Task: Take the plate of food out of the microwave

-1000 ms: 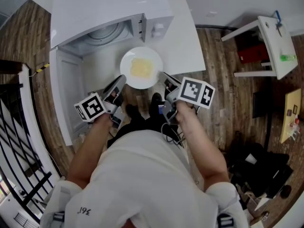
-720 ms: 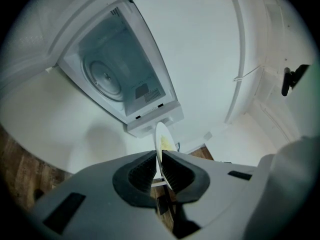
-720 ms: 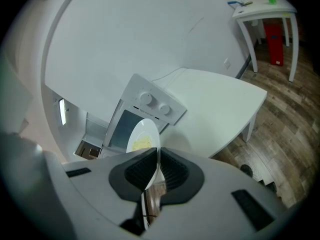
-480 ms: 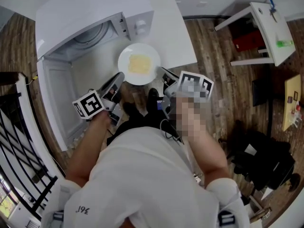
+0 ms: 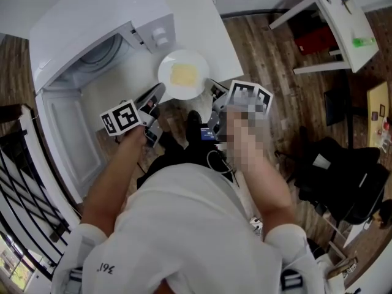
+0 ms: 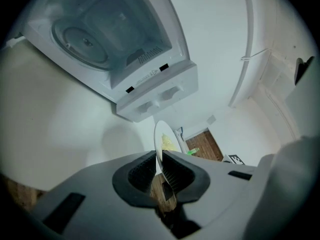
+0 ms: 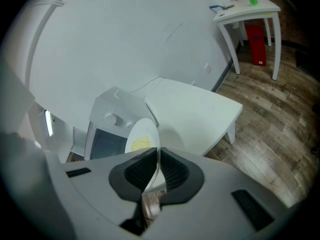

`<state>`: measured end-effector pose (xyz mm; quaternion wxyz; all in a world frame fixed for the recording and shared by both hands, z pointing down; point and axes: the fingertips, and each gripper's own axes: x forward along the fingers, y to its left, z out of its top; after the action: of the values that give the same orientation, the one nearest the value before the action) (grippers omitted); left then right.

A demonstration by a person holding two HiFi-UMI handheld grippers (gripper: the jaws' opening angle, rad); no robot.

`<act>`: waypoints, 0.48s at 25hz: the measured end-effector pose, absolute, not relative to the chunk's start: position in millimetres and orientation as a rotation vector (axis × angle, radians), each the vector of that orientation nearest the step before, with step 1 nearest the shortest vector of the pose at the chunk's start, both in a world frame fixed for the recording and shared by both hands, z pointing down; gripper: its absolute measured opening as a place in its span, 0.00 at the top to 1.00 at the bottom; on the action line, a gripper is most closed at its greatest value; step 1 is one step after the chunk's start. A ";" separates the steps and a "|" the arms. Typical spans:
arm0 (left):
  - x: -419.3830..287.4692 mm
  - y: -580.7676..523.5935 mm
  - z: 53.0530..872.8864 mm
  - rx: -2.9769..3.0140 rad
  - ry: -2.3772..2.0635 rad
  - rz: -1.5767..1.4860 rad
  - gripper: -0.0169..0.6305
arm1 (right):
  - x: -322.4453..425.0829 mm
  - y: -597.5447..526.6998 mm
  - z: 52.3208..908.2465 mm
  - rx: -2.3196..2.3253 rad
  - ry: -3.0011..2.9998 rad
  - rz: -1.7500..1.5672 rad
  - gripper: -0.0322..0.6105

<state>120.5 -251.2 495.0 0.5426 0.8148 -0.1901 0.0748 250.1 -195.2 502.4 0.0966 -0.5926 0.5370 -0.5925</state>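
Plate of food (image 5: 183, 74), opposite rims clamped in left claw (image 5: 158, 92) and right claw (image 5: 212, 88), just outside microwave (image 5: 92, 11)

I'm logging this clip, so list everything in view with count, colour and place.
microwave: one, white, door open, on the table at left
table: one, white, under the microwave
plate: one, white, held over the table in front of the microwave
food: one patch, yellow, on the plate
side table: one, white, far right
bottle: one, green, on the side table
left gripper: one, grey, shut on the plate's rim
right gripper: one, grey, shut on the opposite rim
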 end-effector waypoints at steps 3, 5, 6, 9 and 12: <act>137.0 -255.7 504.7 1.936 -0.445 0.204 0.91 | 265.0 -196.4 511.9 -1.773 1.564 -1.762 0.91; 147.3 -259.5 511.5 1.938 -0.441 0.219 0.91 | 274.7 -198.8 518.1 -1.787 1.553 -1.762 0.91; 151.9 -262.0 515.2 1.939 -0.440 0.227 0.91 | 279.1 -200.7 521.7 -1.794 1.548 -1.762 0.91; 164.5 -269.5 526.4 1.938 -0.437 0.252 0.91 | 291.3 -207.4 533.4 -1.813 1.534 -1.769 0.91; 176.7 -272.4 539.5 1.935 -0.436 0.286 0.91 | 302.9 -209.6 547.2 -1.832 1.515 -1.789 0.91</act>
<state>176.7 -272.4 539.5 0.5386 0.8135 -0.1834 0.1202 302.9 -209.6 547.2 0.0832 -0.6135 0.5075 -0.5992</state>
